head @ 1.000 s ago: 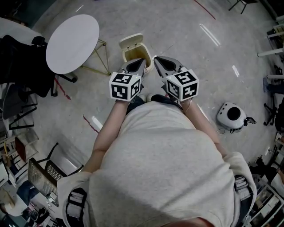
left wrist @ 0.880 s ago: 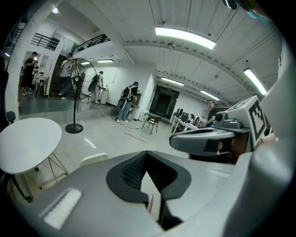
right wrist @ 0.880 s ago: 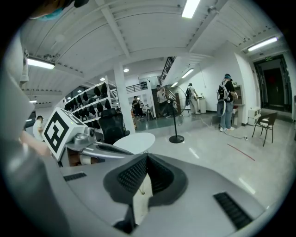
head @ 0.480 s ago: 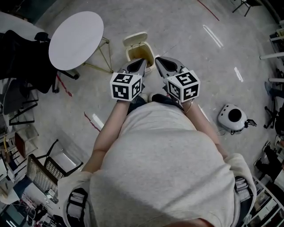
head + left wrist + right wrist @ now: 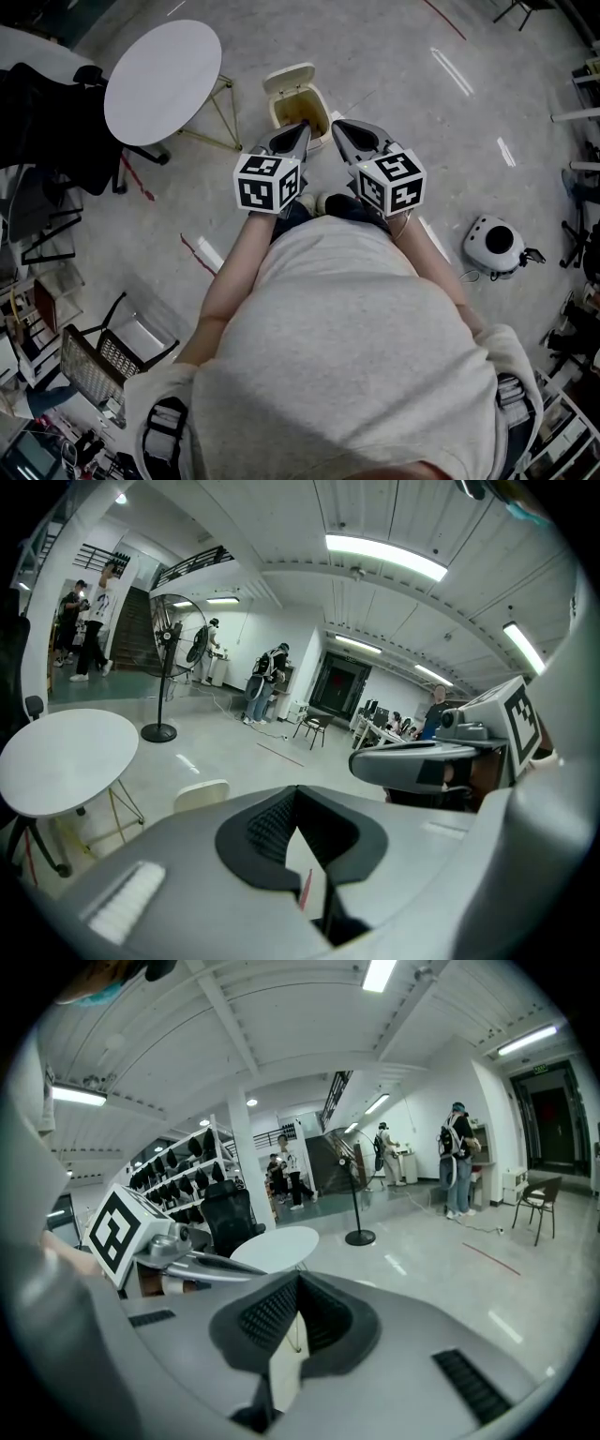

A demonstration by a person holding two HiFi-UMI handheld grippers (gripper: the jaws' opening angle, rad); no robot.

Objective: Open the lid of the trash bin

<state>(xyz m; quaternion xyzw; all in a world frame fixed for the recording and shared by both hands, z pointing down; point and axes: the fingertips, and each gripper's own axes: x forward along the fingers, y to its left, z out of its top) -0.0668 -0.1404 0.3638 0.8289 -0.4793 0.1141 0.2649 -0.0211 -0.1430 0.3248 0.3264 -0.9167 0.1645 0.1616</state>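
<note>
A cream trash bin (image 5: 313,105) stands on the floor in front of the person, its lid (image 5: 286,78) tipped up and back so the inside shows. In the head view my left gripper (image 5: 302,127) hangs over the bin's near rim, jaws shut on nothing. My right gripper (image 5: 337,125) is beside it to the right, also shut and empty. The left gripper view shows its own closed jaws (image 5: 297,791), the raised lid (image 5: 200,794) beyond them and the right gripper (image 5: 424,761) alongside. The right gripper view shows closed jaws (image 5: 298,1277) and the left gripper (image 5: 192,1262).
A round white table (image 5: 161,80) on thin legs stands left of the bin, with a black chair (image 5: 47,117) further left. A white round device (image 5: 490,244) sits on the floor at right. Wire racks (image 5: 94,370) crowd the lower left. People stand far off (image 5: 455,1162).
The head view has drifted a little, so the bin and table sit slightly higher in the picture. Both grippers stay shut at the bin's near rim, and the lid stays up.
</note>
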